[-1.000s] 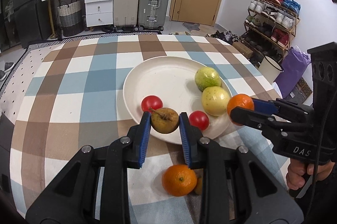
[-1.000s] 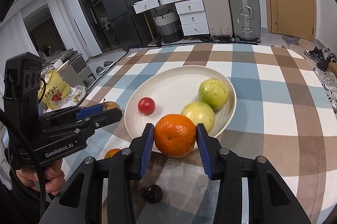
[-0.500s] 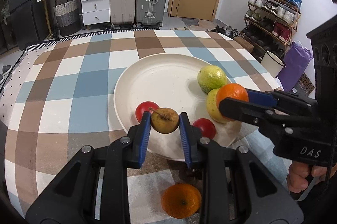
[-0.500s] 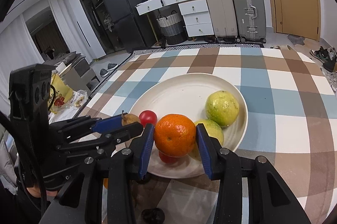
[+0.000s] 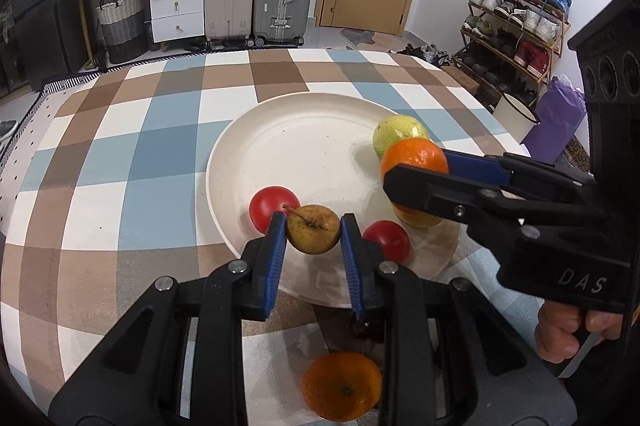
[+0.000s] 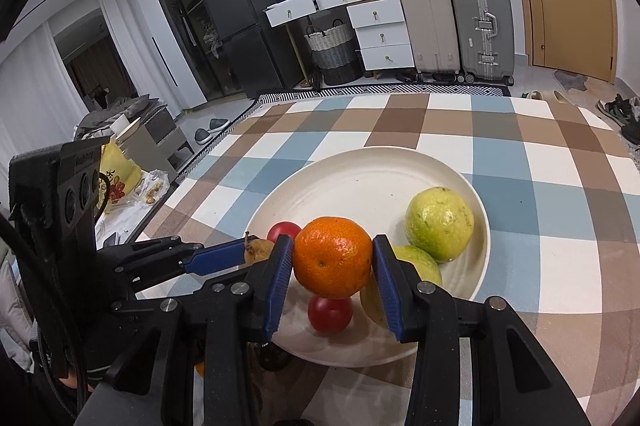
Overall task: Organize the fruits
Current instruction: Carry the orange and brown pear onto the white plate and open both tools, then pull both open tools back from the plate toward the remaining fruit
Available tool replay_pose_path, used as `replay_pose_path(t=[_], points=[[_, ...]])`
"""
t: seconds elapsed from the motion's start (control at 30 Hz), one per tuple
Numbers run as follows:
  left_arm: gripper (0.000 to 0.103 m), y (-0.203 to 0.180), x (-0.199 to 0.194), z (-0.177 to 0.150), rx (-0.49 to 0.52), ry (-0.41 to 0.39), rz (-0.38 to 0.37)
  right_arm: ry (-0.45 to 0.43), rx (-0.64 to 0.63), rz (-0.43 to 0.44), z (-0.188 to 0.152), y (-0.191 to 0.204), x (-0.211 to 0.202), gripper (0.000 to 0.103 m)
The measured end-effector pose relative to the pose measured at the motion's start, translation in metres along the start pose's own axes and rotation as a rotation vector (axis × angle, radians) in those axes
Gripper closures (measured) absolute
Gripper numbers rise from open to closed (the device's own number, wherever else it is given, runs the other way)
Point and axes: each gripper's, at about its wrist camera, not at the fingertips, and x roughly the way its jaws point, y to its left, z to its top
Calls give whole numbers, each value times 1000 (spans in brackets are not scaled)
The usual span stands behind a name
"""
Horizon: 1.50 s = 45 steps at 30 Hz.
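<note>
closest to the left camera there's a loose orange (image 5: 342, 386) with dimpled skin lying on the checked tablecloth (image 5: 120, 154). just past it the left gripper (image 5: 313, 230) has its ribbed blue pads clamped on a small brown pear (image 5: 313, 228), stem up, over the near rim of the round cream plate (image 5: 304, 130). the right gripper (image 6: 332, 262) is pinching a pebbly orange (image 6: 332, 257) above the plate. two glossy red tomatoes (image 5: 273, 207) lie beneath, and further back sit two bumpy green guavas (image 6: 439, 224).
</note>
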Motion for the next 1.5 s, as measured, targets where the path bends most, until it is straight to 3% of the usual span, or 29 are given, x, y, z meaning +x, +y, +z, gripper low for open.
replay_pose_path(t=[0.63,0.7,0.77,0.83,0.93,1.0,1.03,1.2,1.5], points=[[78,9,4,1,-20,20,-1,10,-5,24,-3,6,6,62],[78,8,2,1,-20,24,-2,-8,-2,31,-4,5,-1,53],[76,8,-1,1,-20,30,-9,-27,-3,23,-5,4,-9,51],[62,8,-6,0,-23,31,-7,-33,-7,8,-7,2,-17,50],[37,9,-17,-1,-35,22,10,-43,0,-25,-12,-2,-34,22],[30,9,-27,-3,-32,2,1,-61,-3,-33,-17,-3,-49,8],[22,8,-33,-5,-26,-7,1,-65,-6,-36,-20,-3,-56,7],[1,3,-60,-16,-8,-44,44,-74,14,-131,-34,-3,-79,0],[1,6,-89,-40,-1,-52,111,-43,26,-132,-51,0,-87,0]])
